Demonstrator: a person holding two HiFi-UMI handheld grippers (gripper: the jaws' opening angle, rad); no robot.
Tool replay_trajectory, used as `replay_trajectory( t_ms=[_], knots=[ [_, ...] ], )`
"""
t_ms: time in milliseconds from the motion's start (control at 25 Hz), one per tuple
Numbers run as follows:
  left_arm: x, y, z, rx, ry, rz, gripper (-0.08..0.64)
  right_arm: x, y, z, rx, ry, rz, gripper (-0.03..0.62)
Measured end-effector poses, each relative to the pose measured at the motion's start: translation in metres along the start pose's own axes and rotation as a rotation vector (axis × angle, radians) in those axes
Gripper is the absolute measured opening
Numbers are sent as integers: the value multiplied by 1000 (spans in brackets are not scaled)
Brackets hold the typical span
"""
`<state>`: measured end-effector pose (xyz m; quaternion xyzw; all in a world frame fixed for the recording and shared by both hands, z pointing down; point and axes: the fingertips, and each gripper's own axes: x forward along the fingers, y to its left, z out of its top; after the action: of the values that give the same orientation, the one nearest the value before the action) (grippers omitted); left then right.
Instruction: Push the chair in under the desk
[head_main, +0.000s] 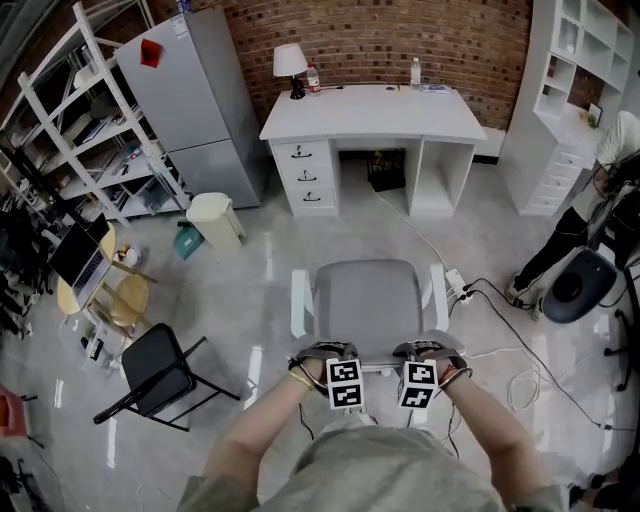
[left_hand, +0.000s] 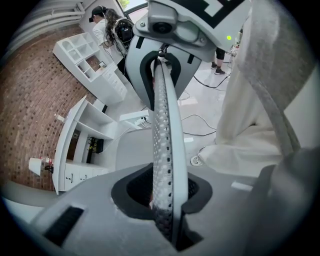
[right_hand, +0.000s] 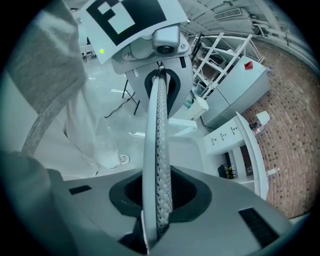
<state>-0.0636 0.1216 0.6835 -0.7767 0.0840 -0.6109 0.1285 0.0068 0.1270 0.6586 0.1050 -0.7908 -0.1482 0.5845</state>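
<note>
Chair (head_main: 368, 300) stands on open floor well short of the white desk (head_main: 372, 112), seat facing the kneehole straight ahead, with the left gripper (head_main: 338, 365) and right gripper (head_main: 420, 365) clamped side by side on its backrest (left_hand: 162, 125), equally near.

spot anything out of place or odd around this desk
The chair stands out on the open floor, well back from the desk, not under it. A power strip and cable lie loose on the floor right beside it.
</note>
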Motion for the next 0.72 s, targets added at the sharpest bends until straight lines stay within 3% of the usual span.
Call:
replay_trajectory(
  t_ms=[280,720],
  knots=[
    [2,-3,2,11,12,-34,44,1,2,-4,-60,13,-18,32],
    [4,-4,-1,29,8,-30,34,5,3,-3,-63,22,-27,25]
  ],
)
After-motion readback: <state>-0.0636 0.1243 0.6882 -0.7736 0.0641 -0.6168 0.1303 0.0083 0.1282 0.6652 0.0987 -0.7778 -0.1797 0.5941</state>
